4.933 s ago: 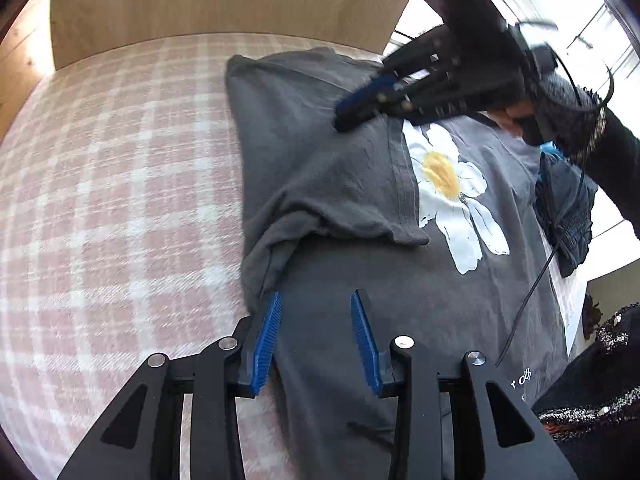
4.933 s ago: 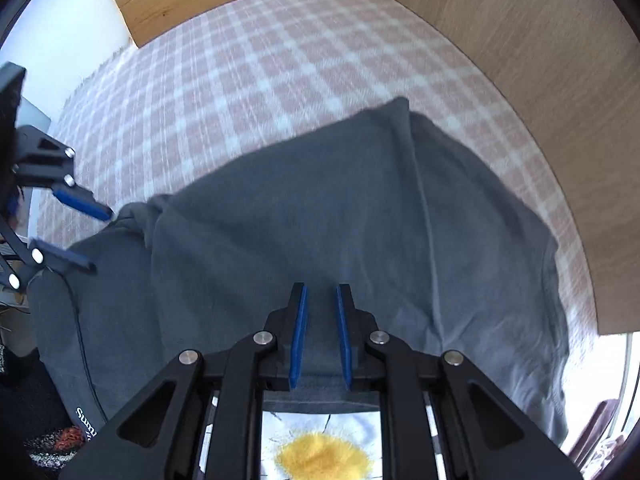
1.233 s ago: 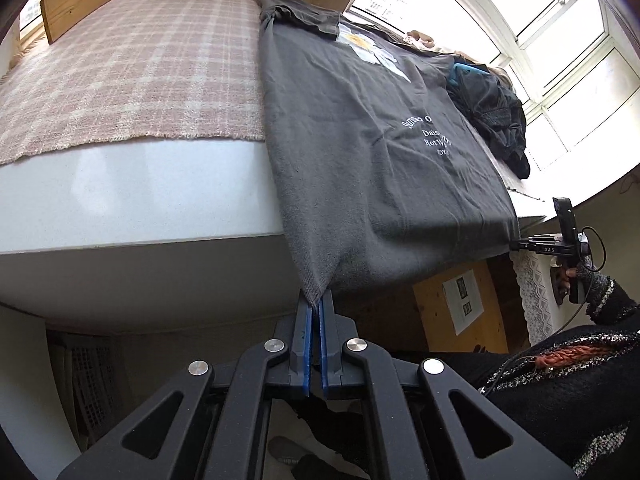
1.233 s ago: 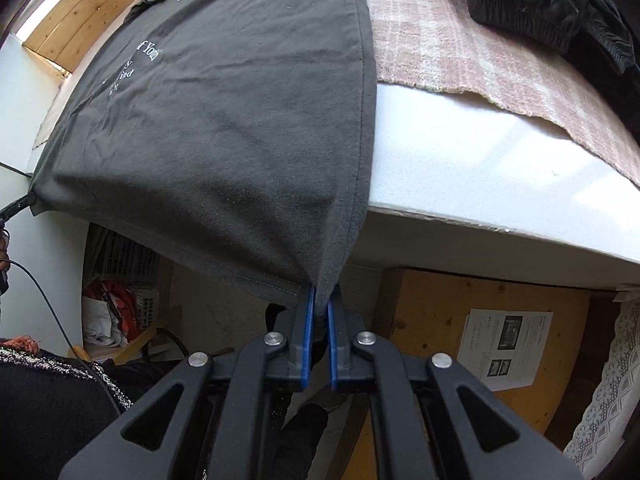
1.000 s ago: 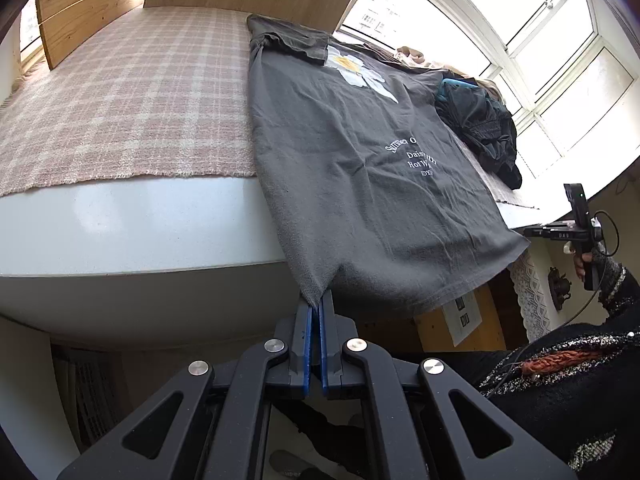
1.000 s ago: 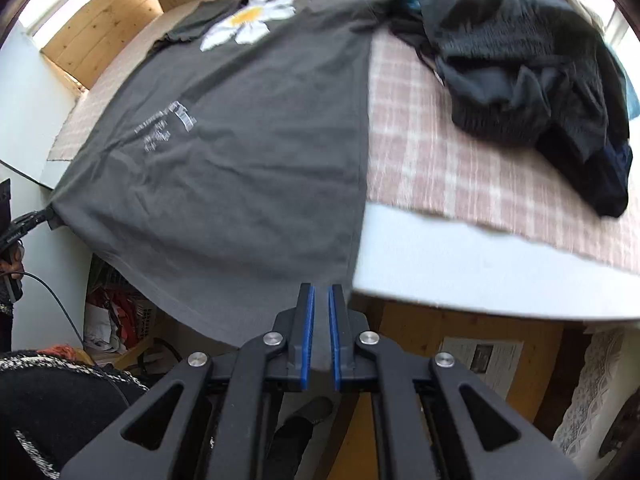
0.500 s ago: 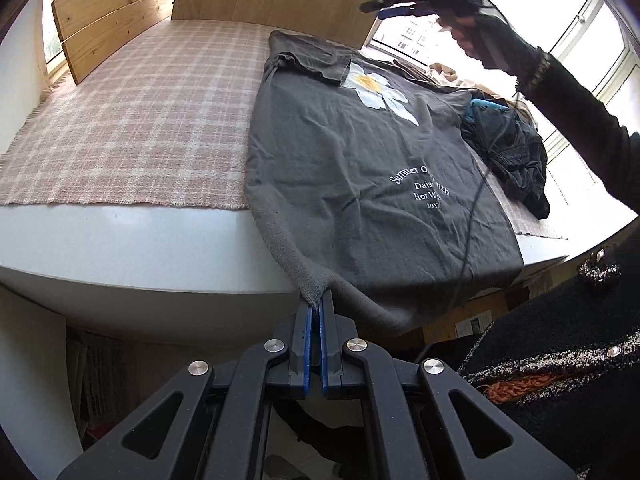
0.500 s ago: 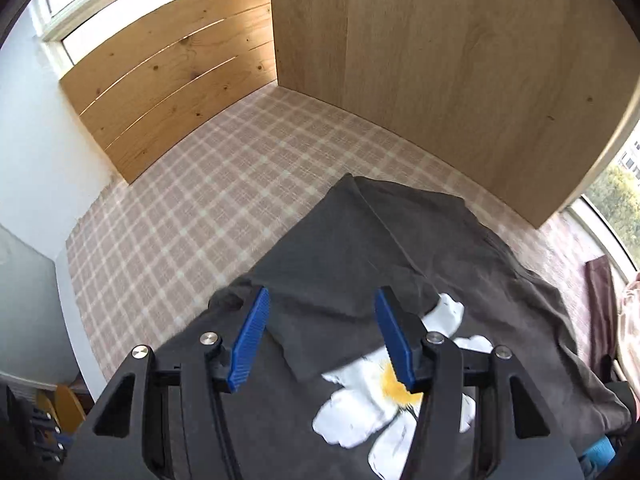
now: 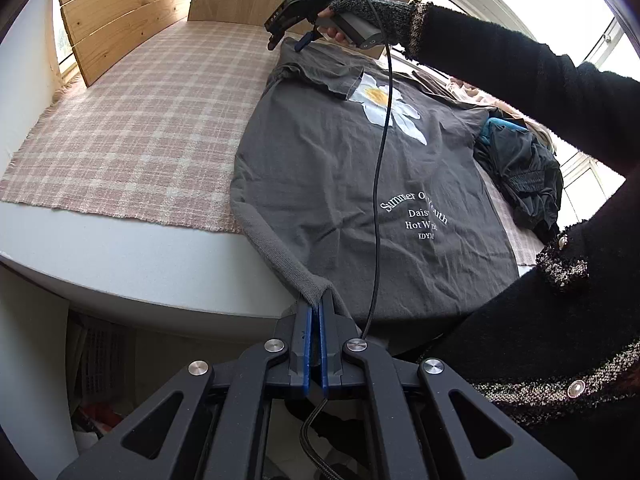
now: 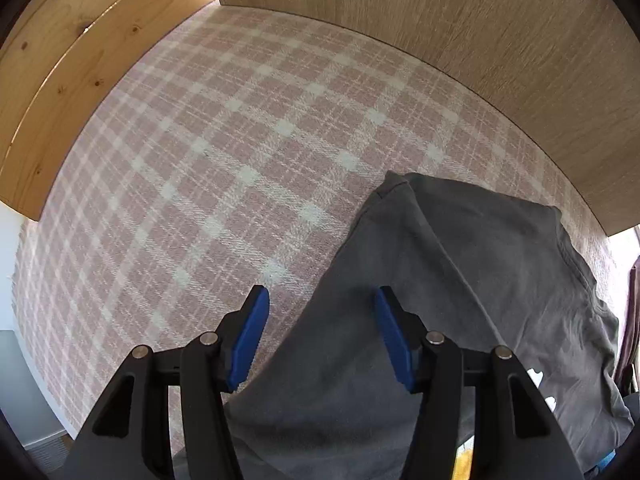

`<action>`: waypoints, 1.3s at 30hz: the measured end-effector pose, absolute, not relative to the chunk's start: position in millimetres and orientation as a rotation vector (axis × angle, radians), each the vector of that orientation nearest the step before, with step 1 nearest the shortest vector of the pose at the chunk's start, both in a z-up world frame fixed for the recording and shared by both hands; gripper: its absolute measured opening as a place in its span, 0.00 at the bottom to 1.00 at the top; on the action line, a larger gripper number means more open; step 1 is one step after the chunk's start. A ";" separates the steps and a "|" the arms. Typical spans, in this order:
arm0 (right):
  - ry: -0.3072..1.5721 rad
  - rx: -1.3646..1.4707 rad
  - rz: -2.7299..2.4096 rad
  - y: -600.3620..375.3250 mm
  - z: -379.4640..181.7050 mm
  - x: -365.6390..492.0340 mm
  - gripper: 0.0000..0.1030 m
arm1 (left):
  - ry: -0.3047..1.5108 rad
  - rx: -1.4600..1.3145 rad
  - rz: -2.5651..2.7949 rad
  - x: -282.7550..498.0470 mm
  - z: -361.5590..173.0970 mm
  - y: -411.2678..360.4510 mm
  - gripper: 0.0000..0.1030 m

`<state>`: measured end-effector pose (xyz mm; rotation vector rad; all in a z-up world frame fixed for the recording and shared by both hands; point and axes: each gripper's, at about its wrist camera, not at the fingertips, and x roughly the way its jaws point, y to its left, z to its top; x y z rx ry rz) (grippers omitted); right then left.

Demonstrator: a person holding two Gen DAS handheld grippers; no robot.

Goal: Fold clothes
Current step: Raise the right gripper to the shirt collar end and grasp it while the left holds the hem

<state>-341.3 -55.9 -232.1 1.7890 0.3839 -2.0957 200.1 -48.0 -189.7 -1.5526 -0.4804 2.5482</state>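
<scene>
Nearest, at the bottom centre of the left wrist view, the left gripper [image 9: 315,316] is clamped on the lower hem corner of the grey T-shirt [image 9: 352,168], with the hem drawn off the white table edge [image 9: 120,256] into a taut rolled ridge. Beyond that, the shirt lies print-up across the middle of the frame on the pink plaid cloth [image 9: 140,120], its white lettering [image 9: 416,216] at centre right and the daisy print [image 9: 390,104] higher up, with one sleeve folded inward over the chest beside the flower. A dark heap of clothes [image 9: 520,168] sits just beside the shirt at the right edge. At the top centre, the right gripper [image 9: 294,36] hangs over the shirt's shoulder end; in its own view its jaws stand wide apart with nothing between them, the folded shoulder [image 10: 440,280] showing in the lower right. Whether the pads touch the fabric there is hard to say from either view.

The risks, as I judge them: with only one hem corner pinched, any pull could skew the shirt or drag it further off the edge and undo the sleeve fold. The black cable [image 9: 380,160] draped across the print could snag and rumple the cloth. A shallow bite at the shoulder might catch one layer only.
</scene>
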 end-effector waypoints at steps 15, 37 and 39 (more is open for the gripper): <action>0.072 1.662 -2.036 8.6 -225.9 -328.8 0.06 | -0.434 -1.540 2.520 206.7 -181.3 -39.1 0.02; 0.003 1.699 -2.231 176.5 -214.0 -299.3 0.08 | -0.340 -1.582 2.197 221.8 -214.1 72.2 0.04; 0.008 1.638 -2.267 181.3 -201.9 -290.6 0.10 | -0.367 -1.579 2.205 232.3 -215.0 67.4 0.05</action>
